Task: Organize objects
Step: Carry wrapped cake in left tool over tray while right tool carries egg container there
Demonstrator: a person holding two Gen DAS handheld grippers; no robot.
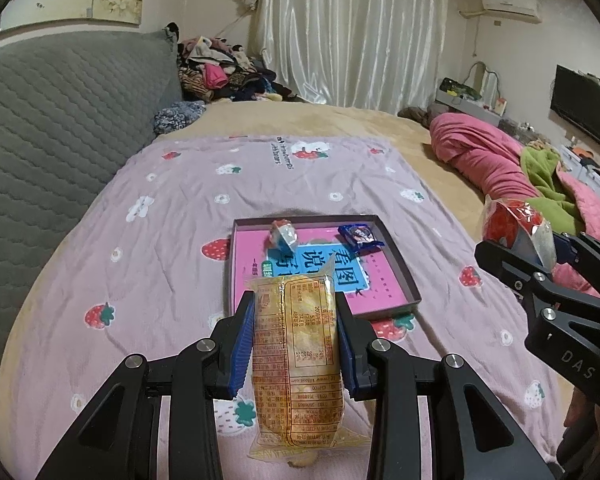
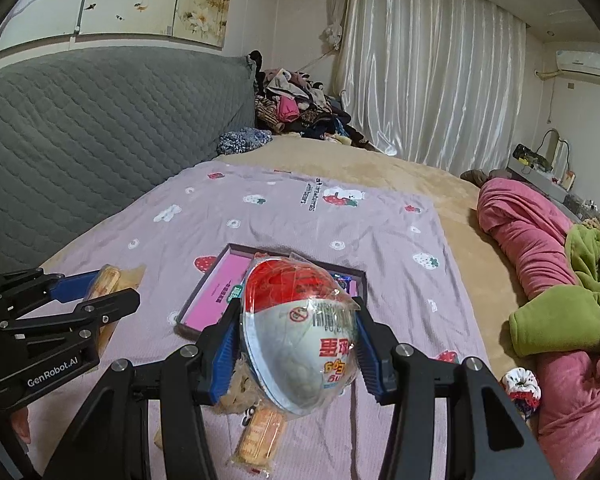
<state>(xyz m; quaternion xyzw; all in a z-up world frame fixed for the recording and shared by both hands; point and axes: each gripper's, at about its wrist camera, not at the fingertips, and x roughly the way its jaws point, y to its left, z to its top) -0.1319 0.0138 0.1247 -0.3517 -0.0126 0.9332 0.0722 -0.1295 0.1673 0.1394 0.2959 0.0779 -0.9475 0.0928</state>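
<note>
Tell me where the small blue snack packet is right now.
In the left wrist view the blue snack packet lies inside the shallow box, near its far right corner, right of a small red-and-white wrapped toy.

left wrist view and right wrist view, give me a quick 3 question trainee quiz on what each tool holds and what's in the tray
1. True or false: the left tool is shut on a yellow snack pack.
2. What does the right tool hold? A) a blue packet B) a red and white egg-shaped toy C) nothing
3. How many items lie in the tray, and what are they?

Key:
1. True; the pads press both sides of the pack.
2. B, the egg toy in clear wrap.
3. Two: a small egg toy and a blue packet.
</note>
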